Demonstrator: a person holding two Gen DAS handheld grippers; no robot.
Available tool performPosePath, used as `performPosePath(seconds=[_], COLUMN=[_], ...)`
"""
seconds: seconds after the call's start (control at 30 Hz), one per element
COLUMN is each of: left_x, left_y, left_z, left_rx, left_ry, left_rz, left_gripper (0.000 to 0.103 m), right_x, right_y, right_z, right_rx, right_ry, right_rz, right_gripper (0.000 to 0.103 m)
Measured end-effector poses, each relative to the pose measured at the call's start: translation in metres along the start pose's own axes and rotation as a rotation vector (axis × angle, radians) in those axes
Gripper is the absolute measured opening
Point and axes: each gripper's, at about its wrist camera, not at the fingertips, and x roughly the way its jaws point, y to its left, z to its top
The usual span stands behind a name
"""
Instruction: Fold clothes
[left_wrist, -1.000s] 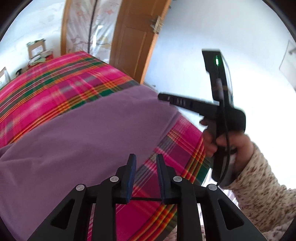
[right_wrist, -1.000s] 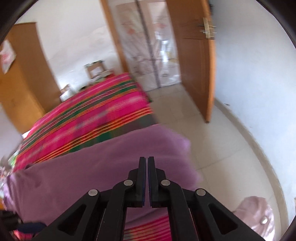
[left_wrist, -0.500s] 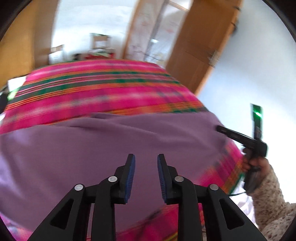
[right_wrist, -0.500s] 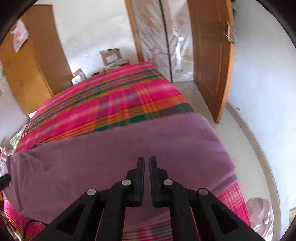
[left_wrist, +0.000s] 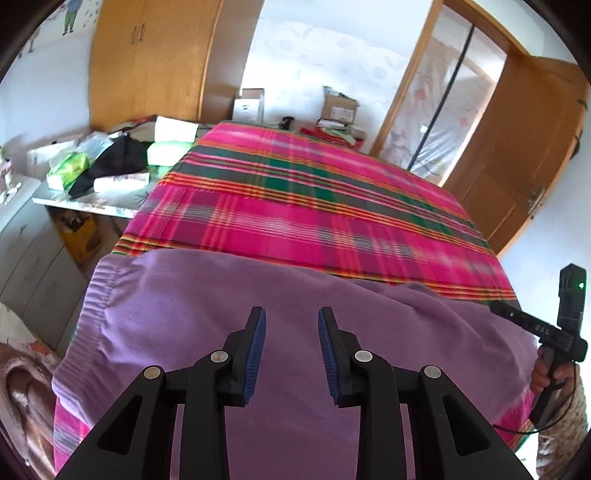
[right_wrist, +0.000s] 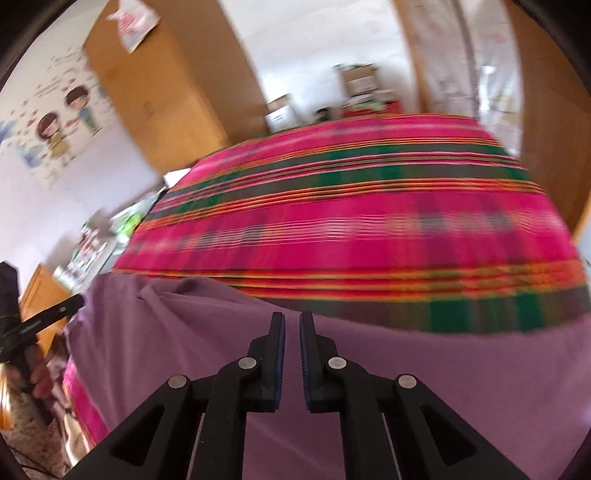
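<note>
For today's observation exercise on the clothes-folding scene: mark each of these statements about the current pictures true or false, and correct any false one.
1. The purple garment lies spread on a plaid bedspread. True.
2. The left gripper is clamped on the garment. False: its jaws stand apart with no cloth between them.
3. The bedspread is plain blue. False: it is pink plaid with green and orange stripes.
4. The right gripper has a narrower gap between its fingers than the left one. True.
5. A ribbed hem of the garment shows at the left in the left wrist view. True.
6. The wardrobe is white metal. False: it is light brown wood.
</note>
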Motion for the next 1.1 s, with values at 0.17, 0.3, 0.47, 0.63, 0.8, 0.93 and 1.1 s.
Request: performPosePath(seconds=[0.17,0.3,0.47,0.63,0.8,0.93,1.1], left_x=[0.020,0.033,0.037,0.042,0.047,0.051,0.052], left_y=[0.016,0.013,0.012,0.016,0.019,0.020,0.022], left_z=[0.005,0.010,0.012,0.014,0.012,0.011,0.011], left_rx=[-0.034,-0.017,0.002,0.003,0.000,-0.005,-0.011], left_ry=[0.041,0.043,0.010,0.010,0.023,0.021,0.014], left_rz=[0.006,-0.005,0.002,0.004,-0.008,-0.018,-0.038], left_gripper=[0.030,0.030,0.030,0.030,0.030,0.030,0.030], right_x=[0.034,0.050,0.069,0.087,0.096,0.097,0.098], right_y=[0.028,0.040,0.056,0.063,0.071,0.075,0.079], right_z=[0.012,0.019,0.027,0.031,0.028,0.023,0.018], right_rx=[-0.102,-0.140,-0.199,-0.193,-0.204,-0.203,-0.200], right_ry=[0.062,0.092,0.152,0.240,0.308,0.354,0.399], right_rz=[0.047,0.083,0.139,0.263,0.372,0.436,0.496], right_gripper=[0.012,0.013,0.014,0.014,0.017,0.017,0.017])
